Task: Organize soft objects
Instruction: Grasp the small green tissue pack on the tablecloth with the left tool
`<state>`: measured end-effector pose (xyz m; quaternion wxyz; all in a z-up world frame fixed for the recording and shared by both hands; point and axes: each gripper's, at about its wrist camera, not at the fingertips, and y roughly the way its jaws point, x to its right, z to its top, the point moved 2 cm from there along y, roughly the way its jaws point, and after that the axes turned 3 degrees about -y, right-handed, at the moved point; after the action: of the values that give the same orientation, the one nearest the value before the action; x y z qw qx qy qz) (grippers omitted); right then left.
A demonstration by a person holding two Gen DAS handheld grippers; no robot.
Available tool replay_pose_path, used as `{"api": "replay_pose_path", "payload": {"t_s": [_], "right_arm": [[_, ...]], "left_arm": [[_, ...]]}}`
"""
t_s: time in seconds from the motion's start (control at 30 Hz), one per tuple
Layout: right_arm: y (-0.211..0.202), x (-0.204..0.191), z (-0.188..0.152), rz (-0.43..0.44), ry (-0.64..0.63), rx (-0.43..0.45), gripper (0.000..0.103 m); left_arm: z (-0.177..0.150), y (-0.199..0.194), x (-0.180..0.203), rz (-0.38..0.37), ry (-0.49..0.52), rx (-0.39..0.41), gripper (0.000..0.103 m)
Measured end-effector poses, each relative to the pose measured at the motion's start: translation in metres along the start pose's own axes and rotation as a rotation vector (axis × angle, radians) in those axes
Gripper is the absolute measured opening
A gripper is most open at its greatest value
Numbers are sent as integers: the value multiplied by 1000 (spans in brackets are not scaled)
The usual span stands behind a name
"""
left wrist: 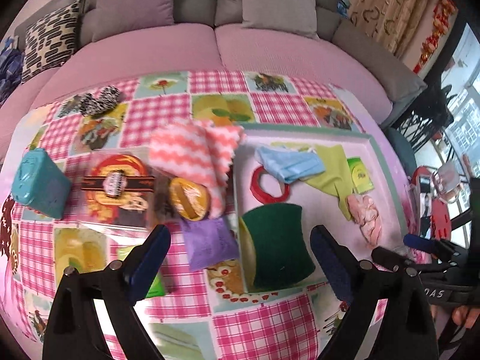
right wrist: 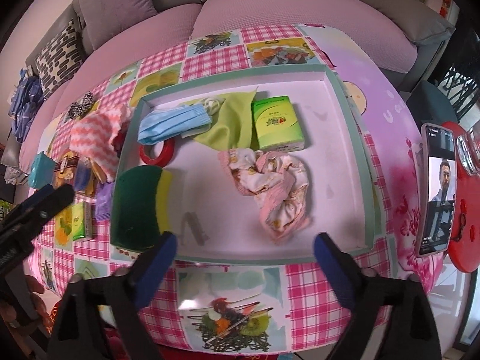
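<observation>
A white tray with a teal rim [right wrist: 351, 114] holds a green and yellow sponge [right wrist: 138, 204], a blue face mask [right wrist: 174, 121], a lime cloth [right wrist: 231, 114], a green tissue pack [right wrist: 277, 123], a crumpled pink cloth [right wrist: 270, 186] and a red tape ring [right wrist: 157, 151]. A pink zigzag cloth [left wrist: 195, 153] and a purple sachet [left wrist: 208, 243] lie left of the tray [left wrist: 381, 162]. My left gripper [left wrist: 240, 252] is open above the sachet and the sponge [left wrist: 276, 246]. My right gripper [right wrist: 244, 255] is open and empty over the tray's near rim.
On the checked tablecloth left of the tray lie a teal tin [left wrist: 40, 183], a snack packet [left wrist: 117, 186], a wrapped orange item [left wrist: 189, 199], a black and white scrunchie [left wrist: 100, 100] and a green pack [right wrist: 79, 219]. A phone [right wrist: 438, 189] stands at the right. A sofa is behind.
</observation>
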<state>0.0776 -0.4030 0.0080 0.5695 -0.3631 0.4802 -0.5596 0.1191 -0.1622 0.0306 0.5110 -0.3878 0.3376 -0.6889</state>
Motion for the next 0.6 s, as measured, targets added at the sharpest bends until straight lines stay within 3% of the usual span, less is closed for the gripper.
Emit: {"api": "replay_pose_path", "payload": {"t_s": [0.2, 0.43, 0.6], "right_arm": [[-7, -16, 1, 16, -15, 32, 103], [-9, -45, 6, 31, -37, 59, 103], [-5, -70, 14, 33, -72, 64, 103]], "left_arm": [[12, -27, -31, 36, -37, 63, 94], [19, -48, -94, 90, -144, 118, 94], [18, -53, -128, 113, -191, 123, 95]]}}
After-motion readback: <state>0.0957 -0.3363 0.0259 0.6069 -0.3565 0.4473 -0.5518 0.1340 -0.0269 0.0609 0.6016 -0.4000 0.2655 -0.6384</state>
